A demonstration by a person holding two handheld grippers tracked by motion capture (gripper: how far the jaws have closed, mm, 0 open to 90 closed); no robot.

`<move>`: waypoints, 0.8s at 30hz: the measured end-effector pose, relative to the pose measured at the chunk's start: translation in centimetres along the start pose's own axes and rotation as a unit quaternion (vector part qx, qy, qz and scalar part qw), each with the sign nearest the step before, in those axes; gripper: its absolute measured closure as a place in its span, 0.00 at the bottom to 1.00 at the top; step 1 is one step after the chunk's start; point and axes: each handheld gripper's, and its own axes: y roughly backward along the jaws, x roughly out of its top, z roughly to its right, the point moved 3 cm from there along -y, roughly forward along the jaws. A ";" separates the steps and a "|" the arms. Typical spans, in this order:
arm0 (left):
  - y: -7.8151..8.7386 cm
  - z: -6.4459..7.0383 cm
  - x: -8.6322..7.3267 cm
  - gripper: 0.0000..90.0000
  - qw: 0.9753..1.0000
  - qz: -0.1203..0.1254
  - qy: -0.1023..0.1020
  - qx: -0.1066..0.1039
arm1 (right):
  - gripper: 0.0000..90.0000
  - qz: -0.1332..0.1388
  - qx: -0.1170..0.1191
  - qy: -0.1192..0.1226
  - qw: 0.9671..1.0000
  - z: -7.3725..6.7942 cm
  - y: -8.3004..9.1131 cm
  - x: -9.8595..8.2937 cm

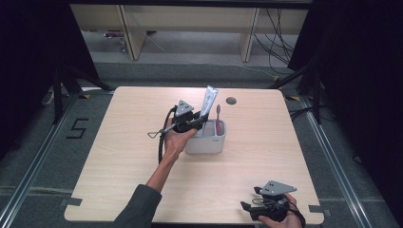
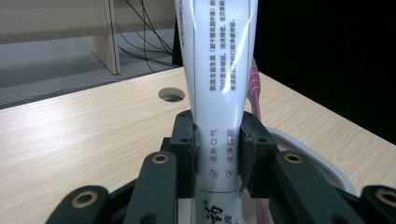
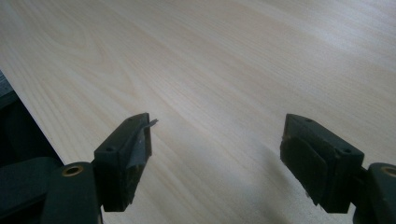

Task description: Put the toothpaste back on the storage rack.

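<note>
While the left gripper (image 2: 217,158) clamps the white plastic toothpaste tube (image 2: 219,70) above the grey holder (image 1: 206,140), it may slip and tip the pink toothbrush (image 1: 218,121); the right gripper (image 3: 217,154), jaws apart, rests near.

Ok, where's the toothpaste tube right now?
The toothpaste tube stands upright, clamped in the left gripper over the white holder at mid-table in the high view, just left of the pink toothbrush.
</note>
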 end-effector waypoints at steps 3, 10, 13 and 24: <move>0.0 0.2 0.0 0.77 1.000 -0.003 -0.007 0.000 | 0.28 0.000 0.001 0.000 1.000 0.0 0.0 0.0; 0.2 0.6 -0.1 0.77 1.000 -0.008 -0.018 0.003 | 0.28 -0.001 0.001 0.000 1.000 0.0 0.0 0.0; 0.3 0.5 -0.2 0.77 1.000 -0.010 -0.019 0.004 | 0.28 -0.001 0.002 0.000 1.000 -0.1 0.0 0.0; 0.7 0.6 -0.9 0.77 0.999 -0.032 -0.028 0.011 | 0.28 -0.003 0.003 0.000 1.000 -0.1 0.0 0.0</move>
